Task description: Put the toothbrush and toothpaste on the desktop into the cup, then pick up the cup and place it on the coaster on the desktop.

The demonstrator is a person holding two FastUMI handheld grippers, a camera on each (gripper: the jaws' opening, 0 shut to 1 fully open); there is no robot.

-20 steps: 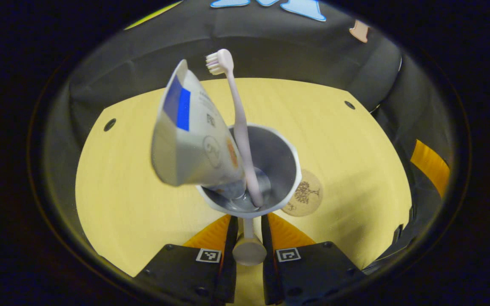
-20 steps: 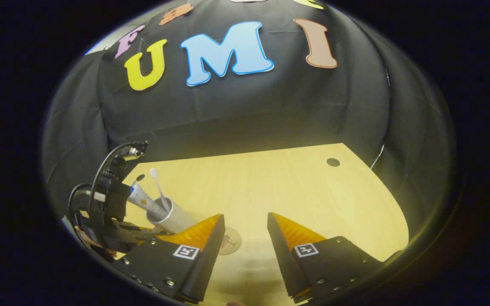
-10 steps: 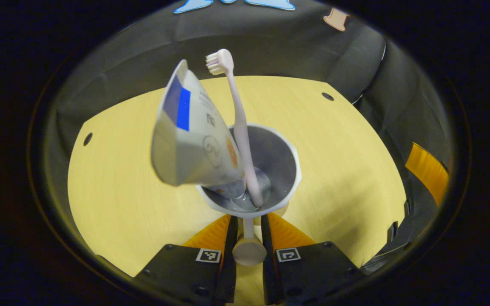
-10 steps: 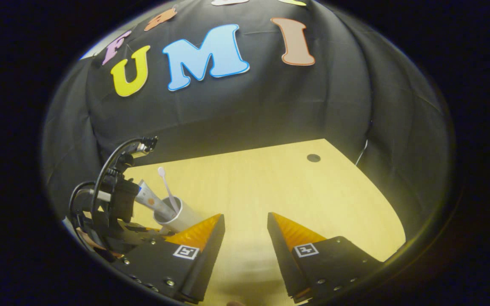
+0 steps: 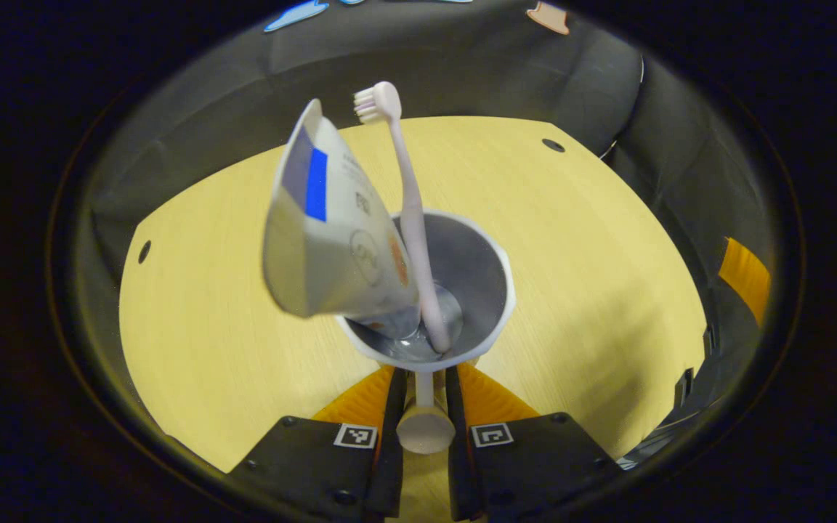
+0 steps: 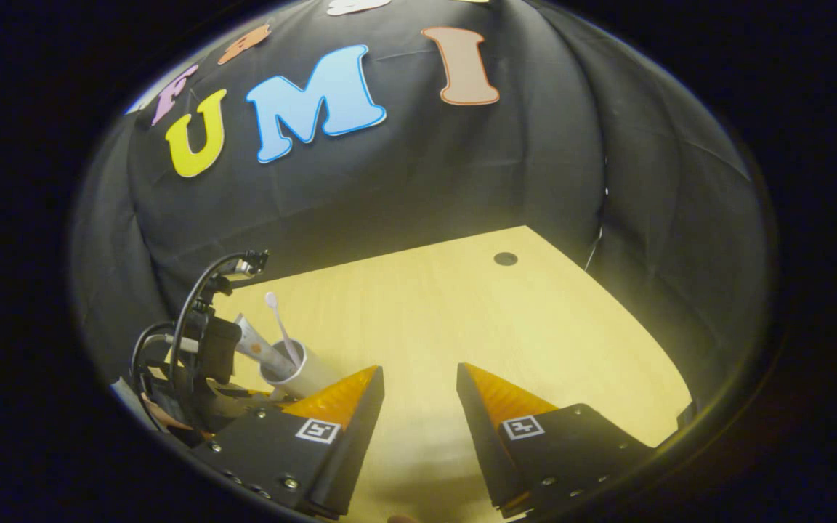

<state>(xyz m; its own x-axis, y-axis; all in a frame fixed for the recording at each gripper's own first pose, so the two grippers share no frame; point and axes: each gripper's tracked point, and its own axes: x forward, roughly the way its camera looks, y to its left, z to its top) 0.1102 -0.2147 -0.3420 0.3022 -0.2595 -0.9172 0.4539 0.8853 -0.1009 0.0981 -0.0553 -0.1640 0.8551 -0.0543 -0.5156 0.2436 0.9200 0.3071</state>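
White cup [image 5: 487,290] (toothbrush [image 5: 410,218] and toothpaste [image 5: 331,232] inside) is pinched by its handle in the left gripper [image 5: 424,396]; right gripper [image 6: 418,378] beside the cup gapes, holding nothing.

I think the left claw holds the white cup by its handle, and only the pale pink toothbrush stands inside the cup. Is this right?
Not quite. In the left gripper view, the white cup also holds the white-and-blue toothpaste tube beside the pale pink toothbrush. The left claw does grip the handle.

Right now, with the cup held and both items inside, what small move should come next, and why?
Probably lower it gently. The left hand-held gripper is shut on the white plastic cup, which is over the wooden desktop holding the pink toothbrush and white toothpaste tube; the coaster is hidden, likely beneath.
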